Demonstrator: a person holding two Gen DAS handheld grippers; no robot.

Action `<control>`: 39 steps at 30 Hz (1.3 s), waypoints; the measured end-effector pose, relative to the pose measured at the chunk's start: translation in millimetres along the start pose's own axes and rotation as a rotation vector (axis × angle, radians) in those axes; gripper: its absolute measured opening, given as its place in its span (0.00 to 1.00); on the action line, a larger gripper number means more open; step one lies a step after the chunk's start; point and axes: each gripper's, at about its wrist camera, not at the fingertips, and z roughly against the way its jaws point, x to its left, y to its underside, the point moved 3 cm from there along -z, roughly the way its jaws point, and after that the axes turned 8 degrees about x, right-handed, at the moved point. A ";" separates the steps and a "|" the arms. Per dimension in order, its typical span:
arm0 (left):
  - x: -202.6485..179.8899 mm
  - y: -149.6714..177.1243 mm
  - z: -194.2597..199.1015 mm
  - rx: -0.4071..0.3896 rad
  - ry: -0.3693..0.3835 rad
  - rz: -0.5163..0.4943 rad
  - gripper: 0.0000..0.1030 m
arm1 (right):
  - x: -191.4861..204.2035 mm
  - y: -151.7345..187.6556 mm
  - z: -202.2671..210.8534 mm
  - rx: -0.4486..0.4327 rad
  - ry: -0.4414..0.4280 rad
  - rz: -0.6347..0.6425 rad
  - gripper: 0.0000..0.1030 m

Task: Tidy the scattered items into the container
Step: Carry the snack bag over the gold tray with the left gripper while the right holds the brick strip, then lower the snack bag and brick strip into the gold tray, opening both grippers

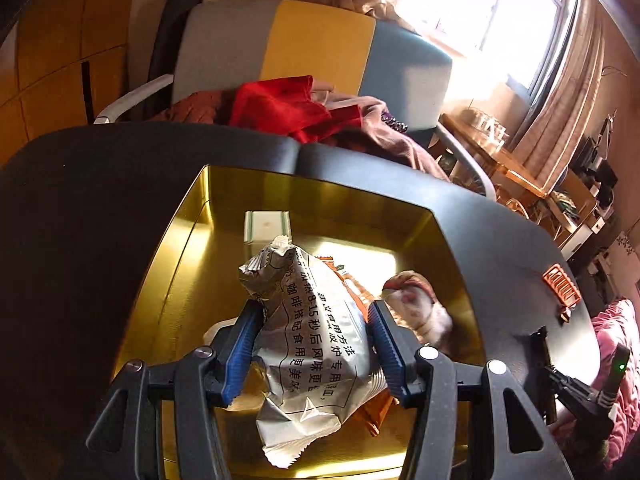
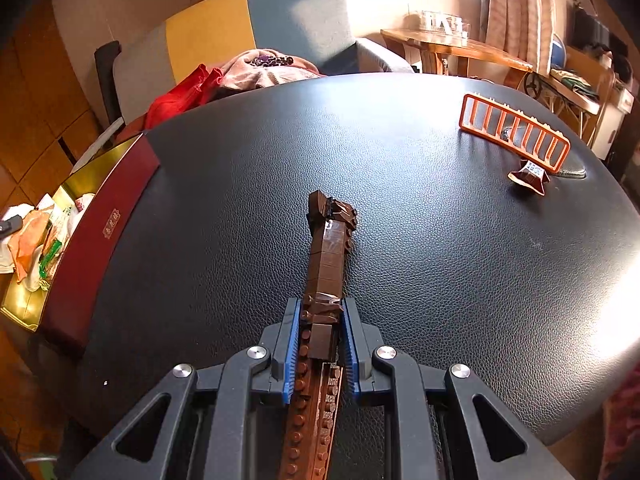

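Note:
My left gripper (image 1: 316, 312) is shut on a silver snack packet (image 1: 316, 340) with printed text and holds it over the gold-lined box (image 1: 180, 248). Inside the box lie a small white box (image 1: 266, 226), an orange packet (image 1: 376, 412) and a white-and-red wrapped item (image 1: 416, 304). My right gripper (image 2: 320, 316) is shut on a long brown brick model (image 2: 326, 256), held above the black table (image 2: 420, 240). The box, dark red outside (image 2: 100, 216), sits at the table's left edge in the right wrist view.
An orange plastic rack (image 2: 516, 132) and a small brown wrapped sweet (image 2: 530, 176) lie at the table's far right; the rack also shows in the left wrist view (image 1: 562, 284). A chair with heaped clothes (image 1: 304, 112) stands behind the table. A wooden side table (image 2: 452, 46) stands by the window.

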 end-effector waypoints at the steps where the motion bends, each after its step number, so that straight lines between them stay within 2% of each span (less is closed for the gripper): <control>1: 1.9 1.8 -3.2 0.008 -0.002 0.001 0.55 | 0.3 -0.3 -0.2 0.000 0.002 0.003 0.19; 6: 11.1 9.0 4.0 0.000 0.022 0.042 0.58 | 2.0 -0.9 -0.5 0.002 0.012 0.011 0.19; 10: 14.7 11.8 22.2 -0.046 -0.012 0.056 0.61 | 3.5 -1.8 0.0 0.007 0.015 0.008 0.19; 18: 14.8 19.2 54.3 -0.111 0.000 0.080 0.62 | 26.6 -13.0 15.2 -0.027 -0.034 0.046 0.19; 24: 12.5 29.1 67.5 -0.131 0.034 0.097 0.62 | 77.4 -32.9 40.9 -0.088 -0.137 0.157 0.19; 28: 10.3 35.4 74.3 -0.136 0.046 0.096 0.62 | 126.8 -42.2 56.5 -0.126 -0.225 0.262 0.19; 35: 5.6 43.5 84.4 -0.144 0.038 0.078 0.62 | 205.7 -44.2 56.2 -0.121 -0.316 0.417 0.19; 39: 1.8 48.3 89.2 -0.149 0.020 0.062 0.62 | 233.9 -45.4 44.9 -0.096 -0.342 0.455 0.19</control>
